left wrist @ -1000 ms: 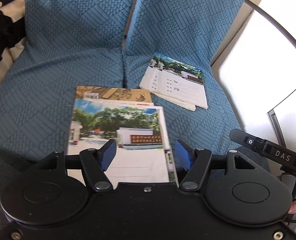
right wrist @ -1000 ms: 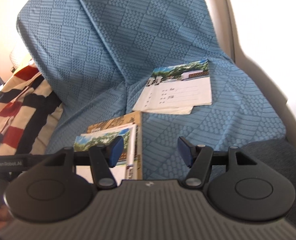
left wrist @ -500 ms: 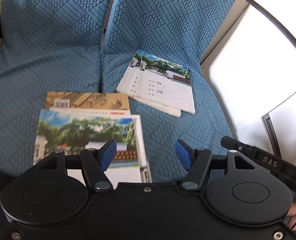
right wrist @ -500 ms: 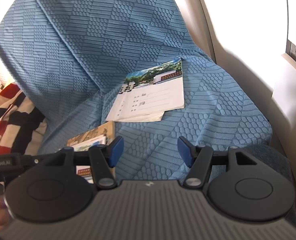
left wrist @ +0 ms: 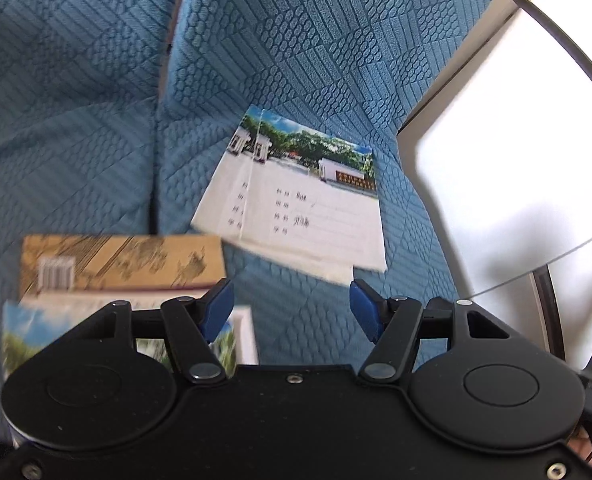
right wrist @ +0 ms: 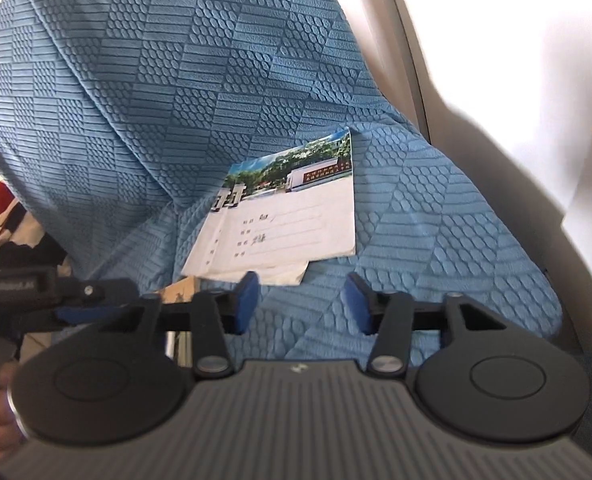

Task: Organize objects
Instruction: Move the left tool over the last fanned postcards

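1. Our left claw (left wrist: 291, 310) and right claw (right wrist: 302, 304) both hang with fingers spread, nothing between them, above the blue sofa cover (left wrist: 95, 120).
2. The loose notebooks (left wrist: 300, 196) lie fanned just ahead of both claws; the tidy stack (left wrist: 119, 264) sits under and beside the left claw's left finger.
3. We judge the risk to be the fanned sheets: thin covers on soft fabric may slide apart, or only the top one may lift, if we pinch one edge.
4. The textured cover could bunch up and get caught in the pinch.
5. Since a second ago, both claws have swung away from the stack towards the loose notebooks, which now sit closer; the fingers remain spread.
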Available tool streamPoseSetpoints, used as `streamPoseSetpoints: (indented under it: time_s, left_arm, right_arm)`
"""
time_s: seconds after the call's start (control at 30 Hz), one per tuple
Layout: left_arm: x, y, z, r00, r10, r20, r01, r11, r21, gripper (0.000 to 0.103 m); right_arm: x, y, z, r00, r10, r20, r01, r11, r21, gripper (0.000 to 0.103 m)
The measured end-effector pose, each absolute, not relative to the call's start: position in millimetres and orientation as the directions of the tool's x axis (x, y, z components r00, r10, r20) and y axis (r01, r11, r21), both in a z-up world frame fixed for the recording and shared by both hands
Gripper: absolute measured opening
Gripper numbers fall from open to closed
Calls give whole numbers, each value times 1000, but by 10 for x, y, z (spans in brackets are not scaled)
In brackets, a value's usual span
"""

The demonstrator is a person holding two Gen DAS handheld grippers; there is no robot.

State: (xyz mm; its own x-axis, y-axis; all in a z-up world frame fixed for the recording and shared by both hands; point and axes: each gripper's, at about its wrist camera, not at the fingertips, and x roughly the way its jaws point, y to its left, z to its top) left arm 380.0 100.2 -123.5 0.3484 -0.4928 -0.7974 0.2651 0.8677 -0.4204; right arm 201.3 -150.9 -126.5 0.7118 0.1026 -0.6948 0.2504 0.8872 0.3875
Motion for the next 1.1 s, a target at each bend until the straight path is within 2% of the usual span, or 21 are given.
streamPoseSetpoints:
  time_s: [0.13,0.3,0.73,0.93,1.1]
  left_arm:
    - [4127,957,-1390,317,-508,-801,273,858,-435,61]
    - [4502,946,-1643,272,-511,-816,272,854,-444,61]
    - [5043,892,-2155,125,-525,-842,218,843,-493,54]
    - [5088,834,-2169,95,-539,-837,226,830,-509,54]
    - [5151,872,-2191,61,-574,-817,170,812,-558,54]
  right_arm:
    - [2215,-1549,-1363,699,118,-705,249,885,394,30]
    - [2487,-1548,-1495,686,126,-716,238,891,386,23]
    - [2913,-1671,-1902,636,110,-764,230,917,324,19]
    - [2990,-1627,-1916,642,102,-760,197,936,292,19]
    - [3023,-1614,-1929,645,99,-757,182,943,278,18]
